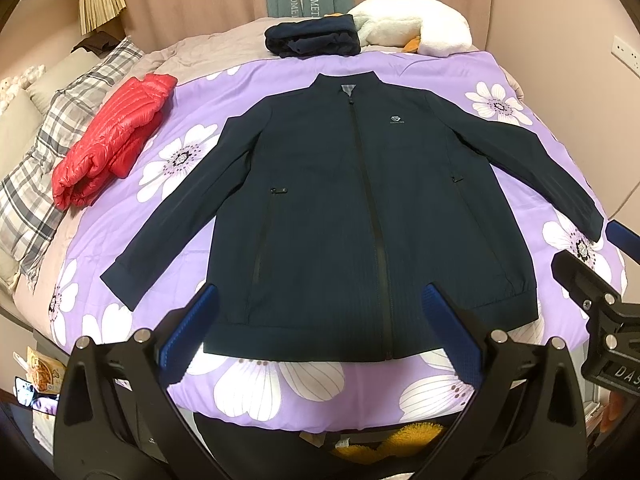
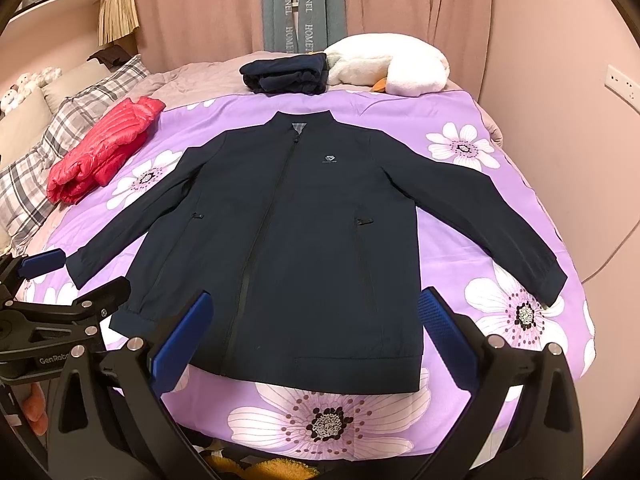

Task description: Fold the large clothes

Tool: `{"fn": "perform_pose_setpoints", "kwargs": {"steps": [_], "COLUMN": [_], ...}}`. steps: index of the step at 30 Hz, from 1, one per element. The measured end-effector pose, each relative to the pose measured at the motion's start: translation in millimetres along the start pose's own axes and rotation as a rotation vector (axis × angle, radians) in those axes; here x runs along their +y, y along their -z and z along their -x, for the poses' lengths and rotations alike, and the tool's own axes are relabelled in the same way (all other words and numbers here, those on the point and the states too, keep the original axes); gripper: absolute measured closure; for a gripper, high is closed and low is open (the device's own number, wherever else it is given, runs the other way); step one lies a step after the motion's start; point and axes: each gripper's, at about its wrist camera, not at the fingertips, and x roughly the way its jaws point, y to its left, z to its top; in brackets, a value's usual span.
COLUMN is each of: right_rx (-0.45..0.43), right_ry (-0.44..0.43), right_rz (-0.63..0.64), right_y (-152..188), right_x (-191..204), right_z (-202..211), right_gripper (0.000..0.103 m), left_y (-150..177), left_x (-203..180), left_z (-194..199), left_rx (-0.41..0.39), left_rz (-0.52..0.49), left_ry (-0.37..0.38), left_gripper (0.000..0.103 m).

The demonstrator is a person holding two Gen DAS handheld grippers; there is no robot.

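Observation:
A dark navy zip jacket [image 1: 340, 208] lies flat, front up, on the purple flowered quilt [image 1: 304, 384], sleeves spread out to both sides; it also shows in the right wrist view [image 2: 304, 248]. My left gripper [image 1: 320, 304] is open and empty, hovering above the jacket's hem. My right gripper [image 2: 314, 308] is open and empty, also above the hem. The right gripper's body shows at the right edge of the left wrist view [image 1: 600, 280]; the left gripper shows at the left edge of the right wrist view [image 2: 60, 300].
A folded red puffer jacket [image 1: 112, 140] lies at the left on the quilt. A folded navy garment [image 1: 314, 38] and a white plush toy [image 1: 416, 28] sit at the far side. Plaid pillows [image 1: 52, 152] are at the left. Pink curtains hang behind.

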Motion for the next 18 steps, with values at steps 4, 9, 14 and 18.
{"fn": "perform_pose_setpoints", "kwargs": {"steps": [4, 9, 14, 18], "right_rx": [0.0, 0.001, 0.002, 0.003], "right_ry": [0.001, 0.001, 0.0, 0.0], "right_rz": [0.004, 0.002, 0.002, 0.002], "right_y": [0.8, 0.8, 1.2, 1.5], "right_x": [2.2, 2.4, 2.6, 3.0], "right_z": [-0.3, -1.1, -1.2, -1.3], "right_gripper": [0.001, 0.001, 0.001, 0.001], "left_y": [-0.5, -0.1, -0.9, -1.1], "left_x": [0.2, -0.4, -1.2, -1.8], "left_z": [0.8, -0.4, -0.7, -1.1], "left_rx": [-0.001, 0.003, 0.003, 0.003], "left_rz": [0.001, 0.0, -0.001, -0.001], "left_ry": [0.0, 0.0, -0.001, -0.004], "left_gripper": [0.002, 0.002, 0.002, 0.002]}}
